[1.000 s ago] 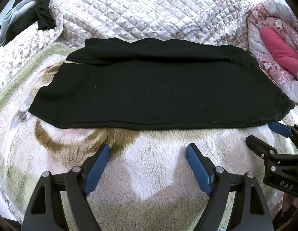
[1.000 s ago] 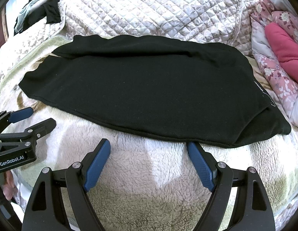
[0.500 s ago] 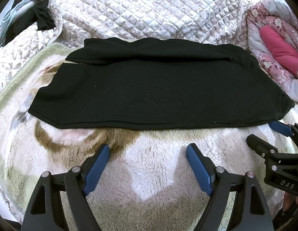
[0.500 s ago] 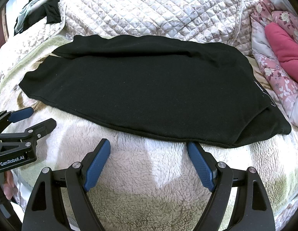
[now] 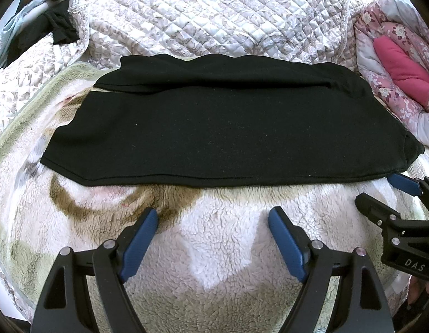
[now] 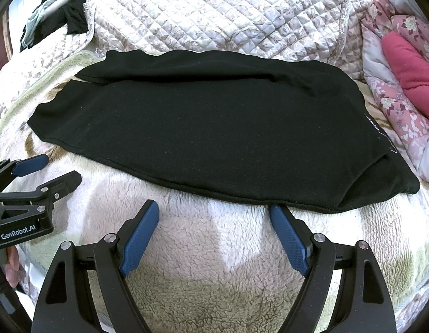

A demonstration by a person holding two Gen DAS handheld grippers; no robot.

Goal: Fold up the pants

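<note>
Black pants (image 5: 228,127) lie flat across a fleece blanket, folded lengthwise with one leg on the other, waist end at the right; they also show in the right wrist view (image 6: 214,138). My left gripper (image 5: 213,216) is open and empty, hovering just short of the pants' near hem. My right gripper (image 6: 214,211) is open and empty, its right fingertip at the near hem. Each gripper shows in the other's view: the right one at the right edge (image 5: 381,194), the left one at the left edge (image 6: 53,170).
A cream and brown fleece blanket (image 5: 214,249) covers the bed. A quilted bedspread (image 5: 214,16) rises behind the pants. A pink floral quilt with a pink pillow (image 5: 397,69) lies at the right. Dark clothes (image 5: 56,22) hang at the far left.
</note>
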